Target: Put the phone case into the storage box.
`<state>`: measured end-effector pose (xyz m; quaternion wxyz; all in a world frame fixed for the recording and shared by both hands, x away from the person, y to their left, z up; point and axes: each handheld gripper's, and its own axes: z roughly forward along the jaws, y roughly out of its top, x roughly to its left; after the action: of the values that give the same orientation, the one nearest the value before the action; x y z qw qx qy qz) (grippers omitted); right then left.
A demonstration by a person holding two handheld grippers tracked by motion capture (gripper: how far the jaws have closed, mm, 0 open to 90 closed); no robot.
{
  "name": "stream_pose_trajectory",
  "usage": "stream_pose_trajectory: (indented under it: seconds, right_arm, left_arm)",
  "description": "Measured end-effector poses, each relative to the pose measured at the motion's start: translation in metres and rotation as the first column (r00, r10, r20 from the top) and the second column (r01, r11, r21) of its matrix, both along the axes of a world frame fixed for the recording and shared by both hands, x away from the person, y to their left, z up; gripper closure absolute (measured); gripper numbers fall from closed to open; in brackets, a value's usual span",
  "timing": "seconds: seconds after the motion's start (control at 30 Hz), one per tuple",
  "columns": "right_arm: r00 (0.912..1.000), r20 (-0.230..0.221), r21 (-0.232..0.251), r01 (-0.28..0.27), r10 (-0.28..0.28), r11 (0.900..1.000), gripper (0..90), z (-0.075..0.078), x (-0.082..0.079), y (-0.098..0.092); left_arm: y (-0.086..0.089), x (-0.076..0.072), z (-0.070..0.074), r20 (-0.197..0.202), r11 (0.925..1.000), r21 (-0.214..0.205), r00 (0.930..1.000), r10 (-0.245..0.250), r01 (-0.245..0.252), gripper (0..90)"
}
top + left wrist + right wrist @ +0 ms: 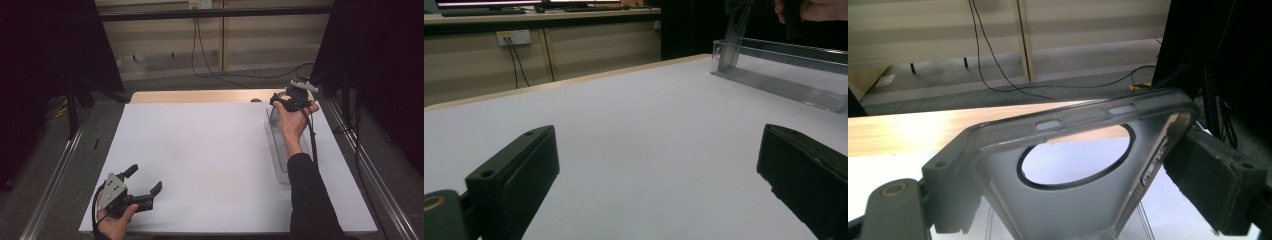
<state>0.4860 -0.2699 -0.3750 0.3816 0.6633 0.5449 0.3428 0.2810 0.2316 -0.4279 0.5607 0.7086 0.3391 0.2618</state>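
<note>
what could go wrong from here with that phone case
The right gripper pinches the clear phone case by its edges only, so it may flex and pop free. The case hangs over the far end of the clear tray, which it could knock. The left gripper rests open, too far to steady anything.

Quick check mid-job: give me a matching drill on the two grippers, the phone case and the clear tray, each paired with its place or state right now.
Things:
1. left gripper
2. right gripper
3. phone case
4. clear tray

States:
A. lies along the right side of the white table top
B. translucent, with a round camera cut-out
C. open, at the near left of the table
D. shut on the case, at the far right

Pairs: 1-C, 2-D, 3-B, 4-A
</note>
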Motion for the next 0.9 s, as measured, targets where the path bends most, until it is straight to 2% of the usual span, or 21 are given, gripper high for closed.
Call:
stream_pose_trajectory:
  seconds: [0.27, 0.5, 0.7, 0.8, 0.9]
  right_arm:
    - [0.9998, 0.018, -0.019, 0.001, -0.001, 0.9998, 12.6, -0.003, 0.002, 0.004]
    - [0.9972, 0.018, -0.009, -0.072, 0.073, 0.9973, 11.0, -0.003, 0.001, -0.003]
    - [0.9933, 0.015, 0.010, -0.115, 0.115, 0.9933, 9.1, -0.004, 0.002, -0.006]
    - [0.9932, 0.009, 0.010, -0.116, 0.116, 0.9932, 13.6, -0.004, 0.003, -0.007]
    - [0.9921, 0.010, 0.018, -0.125, 0.125, 0.9920, 12.1, -0.004, 0.003, -0.007]
  left_arm:
    - [0.000, 0.000, 0.000, 0.000, 1.0000, 0.006, 1.0000, 0.001, -0.001, 3.3]
    - [-0.001, 0.000, 0.000, -0.004, 1.0000, 0.008, 1.0000, 0.001, -0.001, 3.3]
    - [0.000, 0.000, -0.001, -0.003, 0.9999, 0.010, 1.0000, 0.001, -0.001, 3.3]
    - [0.000, 0.000, 0.000, -0.004, 0.9999, 0.010, 1.0000, 0.003, -0.003, 3.3]
    - [0.000, 0.000, -0.001, -0.004, 0.9999, 0.010, 1.0000, 0.002, -0.002, 3.3]
